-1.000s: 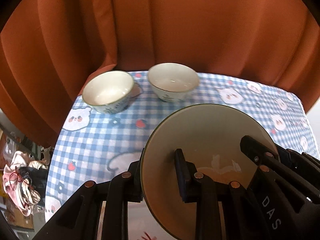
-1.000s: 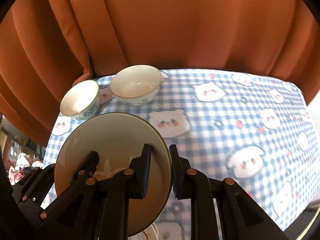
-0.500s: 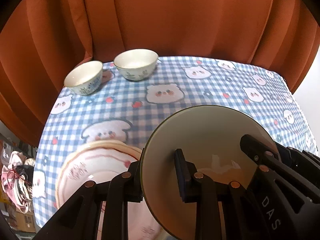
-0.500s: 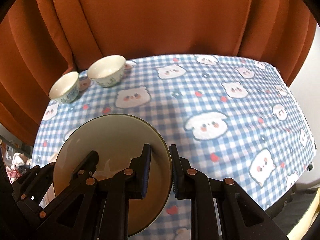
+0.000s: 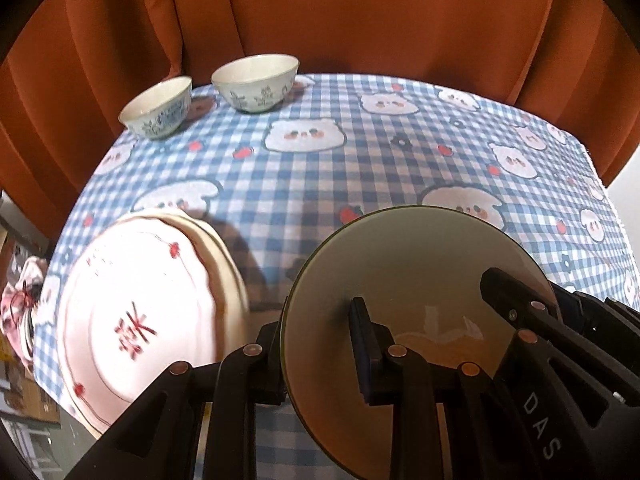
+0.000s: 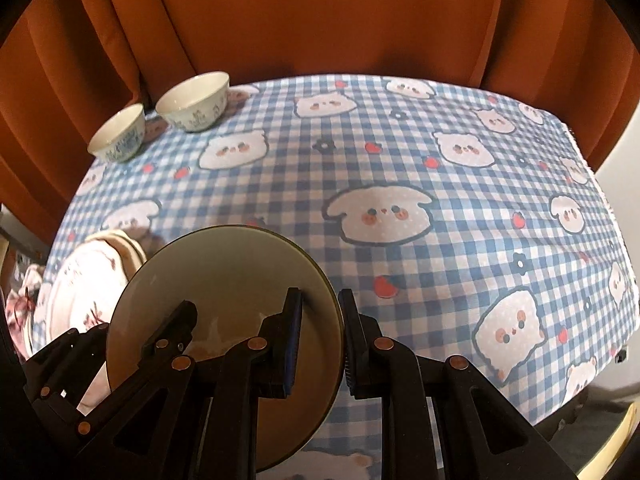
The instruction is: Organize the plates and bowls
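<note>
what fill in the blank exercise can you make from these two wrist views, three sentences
1. Both hand-held grippers, left and right, clamp the rim of one plain ____.
2. The number of small bowls standing at the far left of the table is ____.
3. The pink plate with red characters lies on the ____ tablecloth.

Missing words: plate; two; checked

A home dining corner: a table under a blue-checked cartoon-bear tablecloth (image 6: 400,152), rust-orange curtains (image 6: 320,20) hanging behind at twelve o'clock, patterned rice bowls (image 5: 256,80) at eleven, a red-lettered pink plate (image 5: 132,320) at eight.
</note>
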A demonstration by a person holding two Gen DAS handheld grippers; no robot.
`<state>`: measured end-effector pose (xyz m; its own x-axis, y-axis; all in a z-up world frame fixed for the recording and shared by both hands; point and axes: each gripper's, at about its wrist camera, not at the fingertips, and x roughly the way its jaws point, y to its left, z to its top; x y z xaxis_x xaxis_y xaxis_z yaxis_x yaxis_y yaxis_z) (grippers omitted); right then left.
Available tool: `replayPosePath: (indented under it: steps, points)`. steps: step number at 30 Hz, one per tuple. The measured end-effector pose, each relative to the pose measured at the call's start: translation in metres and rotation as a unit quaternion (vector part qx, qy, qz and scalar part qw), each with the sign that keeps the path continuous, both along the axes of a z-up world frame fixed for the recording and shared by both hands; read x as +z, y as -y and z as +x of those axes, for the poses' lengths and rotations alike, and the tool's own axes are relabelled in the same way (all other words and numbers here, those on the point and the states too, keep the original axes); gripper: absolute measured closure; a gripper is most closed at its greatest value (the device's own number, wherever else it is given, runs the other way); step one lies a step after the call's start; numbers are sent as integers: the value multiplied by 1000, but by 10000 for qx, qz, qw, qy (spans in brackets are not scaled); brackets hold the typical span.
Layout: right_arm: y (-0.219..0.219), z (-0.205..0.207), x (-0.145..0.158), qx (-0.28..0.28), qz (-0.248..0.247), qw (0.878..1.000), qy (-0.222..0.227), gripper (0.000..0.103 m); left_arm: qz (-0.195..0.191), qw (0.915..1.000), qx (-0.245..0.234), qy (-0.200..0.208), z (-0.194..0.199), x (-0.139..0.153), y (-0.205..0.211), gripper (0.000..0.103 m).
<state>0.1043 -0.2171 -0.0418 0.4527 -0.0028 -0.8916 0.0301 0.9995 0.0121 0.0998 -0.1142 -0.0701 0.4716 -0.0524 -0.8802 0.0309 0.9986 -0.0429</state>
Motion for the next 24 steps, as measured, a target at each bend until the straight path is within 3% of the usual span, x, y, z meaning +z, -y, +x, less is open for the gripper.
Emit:
replayPosePath:
  steps: [11, 24]
  points:
    - [23, 18, -30, 486, 69, 9983, -319, 81, 121, 9988, 433, -209, 5, -23, 20, 79]
    - [32, 16, -37, 674, 173, 9971, -305, 81, 246, 9984, 457, -237, 0, -27, 30, 78]
